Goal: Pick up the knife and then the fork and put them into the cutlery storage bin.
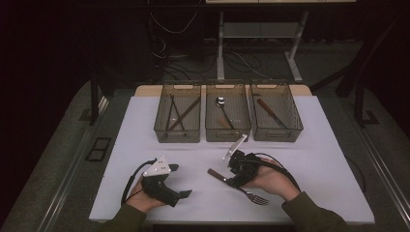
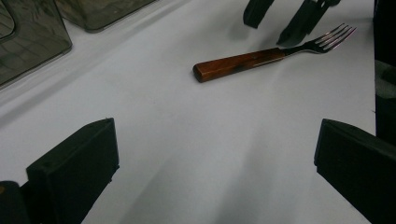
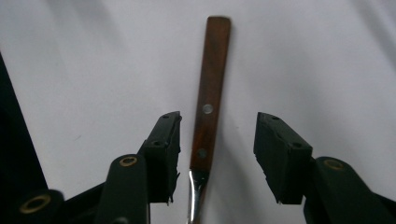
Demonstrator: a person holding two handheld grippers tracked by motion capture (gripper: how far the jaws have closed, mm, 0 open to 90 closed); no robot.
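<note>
Right gripper view looks down the right gripper (image 3: 217, 154), jaws apart astride the fork (image 3: 208, 116) without touching it. Its reddish-brown wooden handle carries two metal rivets and joins a shiny steel neck. It lies flat on the white table (image 1: 309, 159), near-right.
</note>
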